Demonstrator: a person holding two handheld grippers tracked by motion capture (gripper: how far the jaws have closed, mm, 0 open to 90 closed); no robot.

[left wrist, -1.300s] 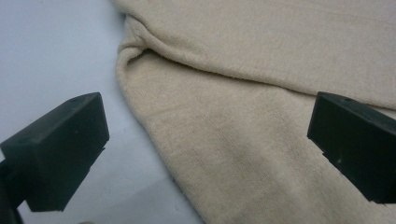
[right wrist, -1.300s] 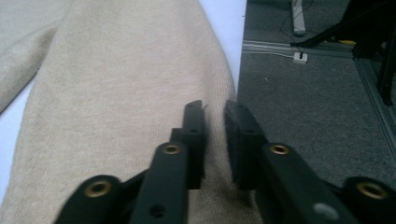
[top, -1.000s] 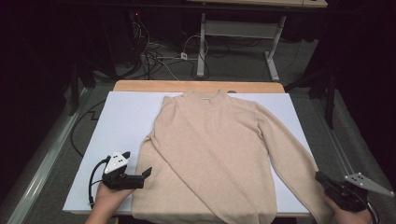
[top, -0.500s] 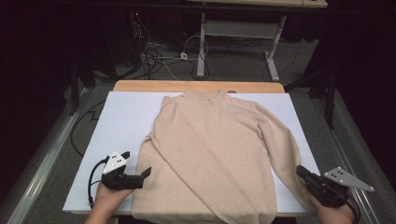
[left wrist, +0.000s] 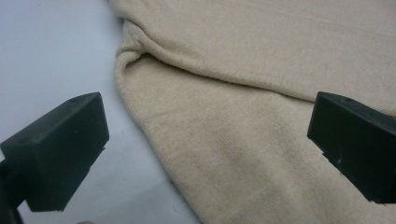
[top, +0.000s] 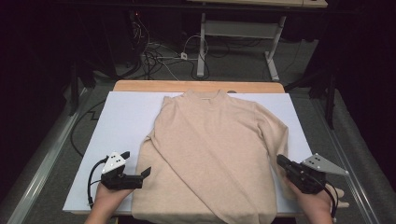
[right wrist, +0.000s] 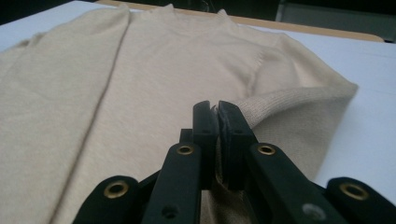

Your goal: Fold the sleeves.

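No brand, label or legible writing on any surface. Beige sweater [top: 210, 154] lies flat, front up, on the white table cover [top: 126, 116], collar toward the far wooden edge [top: 140, 86], hem at the near edge; its left sleeve is folded diagonally across the body. Left gripper [top: 144, 172] rests on the cover just beside the sweater's near-left edge, jaws wide apart; in the left gripper view the knit [left wrist: 243, 116] lies between and beyond the two black jaws, with neither pad pressing on it. Right gripper [top: 281, 162] sits at the near-right, at the cuff end of the right sleeve [top: 273, 135]; in the right gripper view its jaws [right wrist: 217, 116] stand pressed together with the ribbed sleeve edge [right wrist: 280, 100] pinched between them, the cloth lifted into a ridge behind the tips. Compared with a second ago: the right gripper has travelled inward from the table's right corner toward the sweater body, carrying the sleeve end with it, so the lower sleeve now bends inward. Left gripper unchanged in place, jaws as wide as before. Cables [top: 159, 58] on the floor beyond the table.
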